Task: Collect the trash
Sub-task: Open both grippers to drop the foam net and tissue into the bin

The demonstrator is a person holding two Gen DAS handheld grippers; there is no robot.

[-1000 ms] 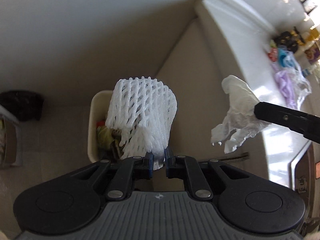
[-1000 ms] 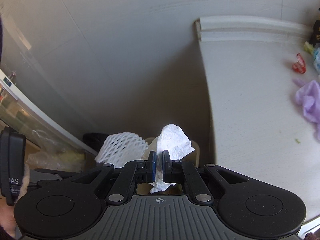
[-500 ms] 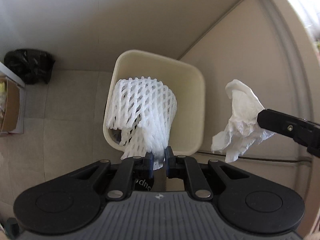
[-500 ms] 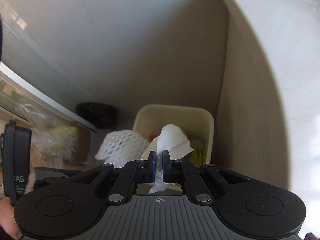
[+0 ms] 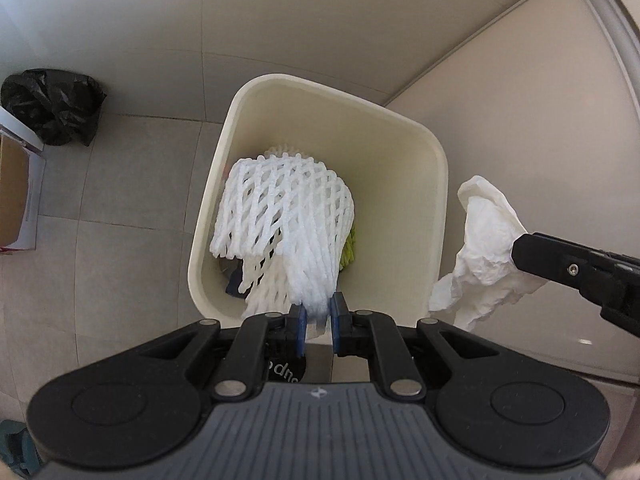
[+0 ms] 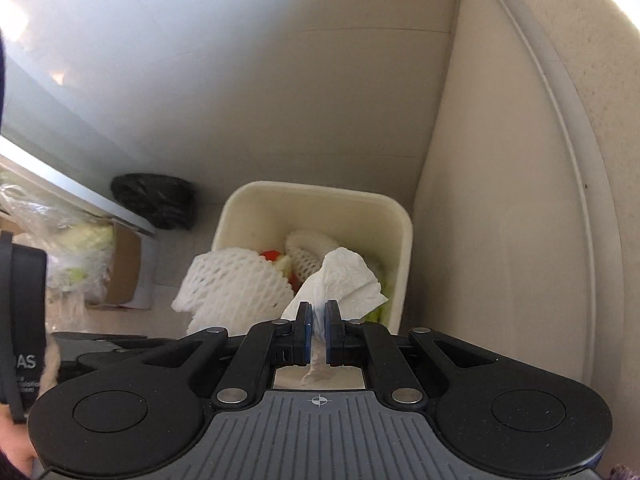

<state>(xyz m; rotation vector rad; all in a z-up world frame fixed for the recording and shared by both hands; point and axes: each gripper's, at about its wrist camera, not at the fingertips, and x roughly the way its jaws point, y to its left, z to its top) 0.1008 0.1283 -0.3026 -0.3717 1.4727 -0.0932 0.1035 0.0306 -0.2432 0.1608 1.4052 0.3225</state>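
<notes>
My left gripper [image 5: 318,317] has its jaws clamped on the lower edge of a white foam fruit net [image 5: 286,216], which stands up from my blue pads and hangs over the open mouth of the cream trash bin [image 5: 438,208] below. My right gripper [image 6: 317,327] is pinched tight on a crumpled white paper tissue [image 6: 344,280]; from the left wrist view that tissue sits just outside the bin's right wall, while from the right wrist view it lines up over the bin's near edge. Inside the bin I can see another foam net [image 6: 308,246], green scraps and something red. On the tiled floor [image 5: 132,184] beyond, a black plastic bag [image 5: 52,106] sits near a cardboard box [image 5: 18,196], well apart from the bin.
</notes>
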